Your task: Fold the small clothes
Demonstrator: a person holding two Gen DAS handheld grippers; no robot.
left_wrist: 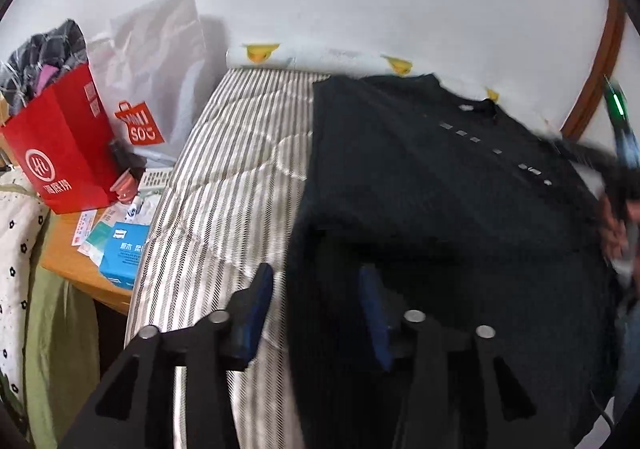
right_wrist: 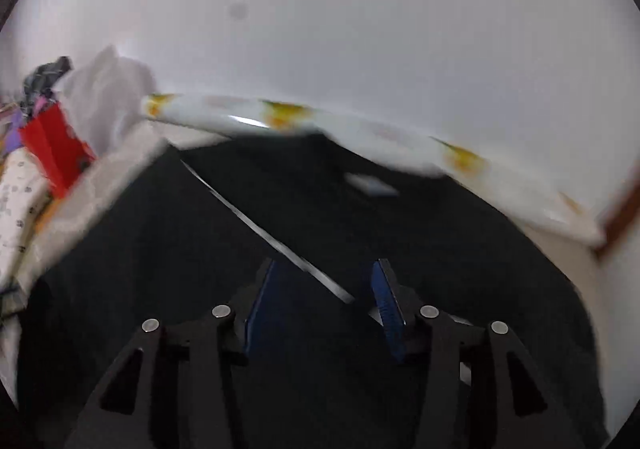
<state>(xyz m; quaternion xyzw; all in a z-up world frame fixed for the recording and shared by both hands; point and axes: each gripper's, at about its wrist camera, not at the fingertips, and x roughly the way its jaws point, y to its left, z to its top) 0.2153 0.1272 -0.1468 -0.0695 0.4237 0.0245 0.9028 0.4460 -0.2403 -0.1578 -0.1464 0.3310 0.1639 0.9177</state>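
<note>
L wrist — fingers (left_wrist: 316,281) apart, over black shirt (left_wrist: 440,177).

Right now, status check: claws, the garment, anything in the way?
Left claw open at black shirt edge. Right claw open over it. Shirt spread on striped mattress, unfolded. Red bag off to the side, clear.

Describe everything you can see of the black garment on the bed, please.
The black garment looks like a dark knit top, spread mostly flat on the striped mattress, covering its right part. A row of small pale marks runs across its chest, and a neck opening lies at the far end, near the duck-print roll. The open left tool straddles its near left edge; the open right tool hovers over it. Contact is unclear; the right view is blurred.
</note>
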